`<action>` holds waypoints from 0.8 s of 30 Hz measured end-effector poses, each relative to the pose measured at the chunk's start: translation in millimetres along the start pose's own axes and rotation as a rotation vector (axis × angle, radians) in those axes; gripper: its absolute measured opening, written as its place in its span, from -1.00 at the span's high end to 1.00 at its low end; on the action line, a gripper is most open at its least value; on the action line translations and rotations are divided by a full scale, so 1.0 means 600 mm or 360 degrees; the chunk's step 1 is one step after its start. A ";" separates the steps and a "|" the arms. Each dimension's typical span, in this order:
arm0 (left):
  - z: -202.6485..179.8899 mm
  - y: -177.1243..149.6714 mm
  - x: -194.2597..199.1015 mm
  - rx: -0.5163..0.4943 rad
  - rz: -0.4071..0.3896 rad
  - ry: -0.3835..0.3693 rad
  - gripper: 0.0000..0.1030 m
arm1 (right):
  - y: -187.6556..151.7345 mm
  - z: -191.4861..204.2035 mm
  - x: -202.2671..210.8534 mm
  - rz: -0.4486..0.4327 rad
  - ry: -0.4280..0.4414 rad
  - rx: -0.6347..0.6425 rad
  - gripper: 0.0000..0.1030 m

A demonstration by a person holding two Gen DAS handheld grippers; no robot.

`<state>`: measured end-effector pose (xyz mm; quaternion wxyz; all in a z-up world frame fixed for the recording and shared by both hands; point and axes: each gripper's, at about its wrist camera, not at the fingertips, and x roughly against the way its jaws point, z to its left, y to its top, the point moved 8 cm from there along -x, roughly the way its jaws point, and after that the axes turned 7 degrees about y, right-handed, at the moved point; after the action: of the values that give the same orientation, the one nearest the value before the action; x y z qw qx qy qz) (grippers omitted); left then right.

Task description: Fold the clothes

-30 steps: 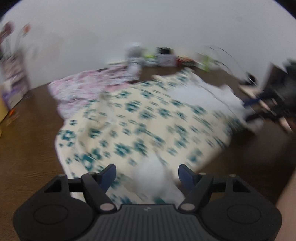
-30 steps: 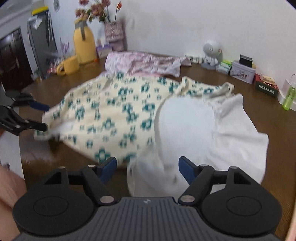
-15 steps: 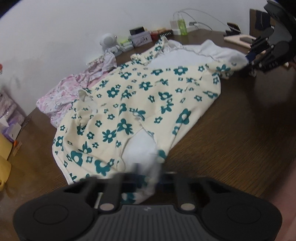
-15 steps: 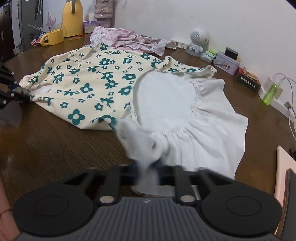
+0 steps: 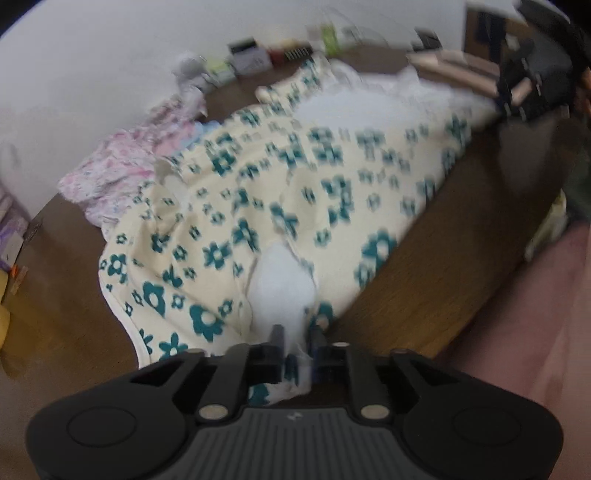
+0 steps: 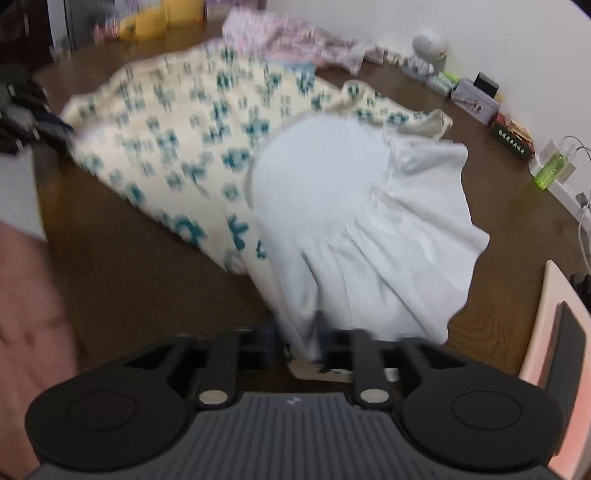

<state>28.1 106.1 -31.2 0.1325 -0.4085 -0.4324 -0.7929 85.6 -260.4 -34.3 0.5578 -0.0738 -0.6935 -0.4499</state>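
Observation:
A cream garment with teal flowers (image 5: 295,184) and a white lining (image 6: 332,192) lies spread on the brown table (image 5: 461,240). My left gripper (image 5: 297,339) has a white and flowered corner bunched between its narrow jaws, which are opening. My right gripper (image 6: 299,336) has the white hem pinched between its jaws, which are also opening. The cloth runs taut from each gripper. In the left wrist view the right gripper (image 5: 528,92) shows blurred at the far right corner. The left gripper (image 6: 26,122) shows at the garment's left edge in the right wrist view.
A pink patterned garment (image 6: 288,33) lies behind the flowered one. Along the wall stand a small white figure (image 6: 428,51), boxes (image 6: 476,96) and a green bottle (image 6: 550,170). A pink flat board (image 6: 554,332) sits at the right. A person's pink sleeve (image 6: 29,314) is at the left.
A second ago both grippers stood wide open around the cloth. Half a second ago they were shut on it. Now both have shifted sideways with the cloth, the jaw gaps slightly wider.

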 end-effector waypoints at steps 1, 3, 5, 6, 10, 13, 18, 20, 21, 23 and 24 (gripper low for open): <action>0.009 0.008 0.013 0.0067 -0.0055 -0.0027 0.28 | 0.009 0.000 0.014 -0.0053 0.0041 -0.0028 -0.15; 0.027 0.025 0.041 0.0199 -0.0173 -0.0082 -0.16 | 0.035 -0.003 0.049 -0.0199 0.0140 -0.0096 -0.22; 0.054 0.045 0.068 0.0305 -0.0294 -0.0083 -0.38 | 0.065 -0.007 0.069 -0.0314 0.0193 -0.0167 -0.34; 0.070 0.052 0.076 0.0351 -0.0329 -0.0048 -0.42 | 0.079 -0.008 0.065 -0.0335 0.0187 -0.0192 -0.35; 0.159 0.061 0.053 0.0558 -0.0281 0.0217 -0.45 | 0.128 -0.022 0.027 -0.0353 0.0112 -0.0297 -0.35; 0.230 0.054 0.001 0.0777 -0.0193 0.0288 -0.32 | 0.147 -0.042 -0.015 -0.0330 0.0031 -0.0391 -0.35; 0.304 0.064 -0.101 0.0857 -0.0109 0.0241 -0.12 | 0.148 -0.084 -0.067 -0.0305 -0.0058 -0.0566 -0.35; 0.322 0.068 -0.135 0.0849 -0.0072 0.0220 -0.08 | 0.141 -0.098 -0.080 -0.0294 -0.0068 -0.0628 -0.35; 0.328 0.069 -0.145 0.0837 -0.0062 0.0212 -0.08 | 0.137 -0.104 -0.085 -0.0289 -0.0070 -0.0654 -0.35; 0.339 0.071 -0.165 0.0812 -0.0045 0.0195 -0.07 | 0.131 -0.111 -0.091 -0.0281 -0.0070 -0.0673 -0.35; 0.342 0.073 -0.173 0.0796 -0.0041 0.0189 -0.06 | 0.129 -0.113 -0.093 -0.0277 -0.0070 -0.0678 -0.35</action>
<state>228.0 228.3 -25.0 0.2444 -0.3101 -0.6118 -0.6854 200.9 -240.9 -41.0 0.4735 -0.1394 -0.5986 -0.6309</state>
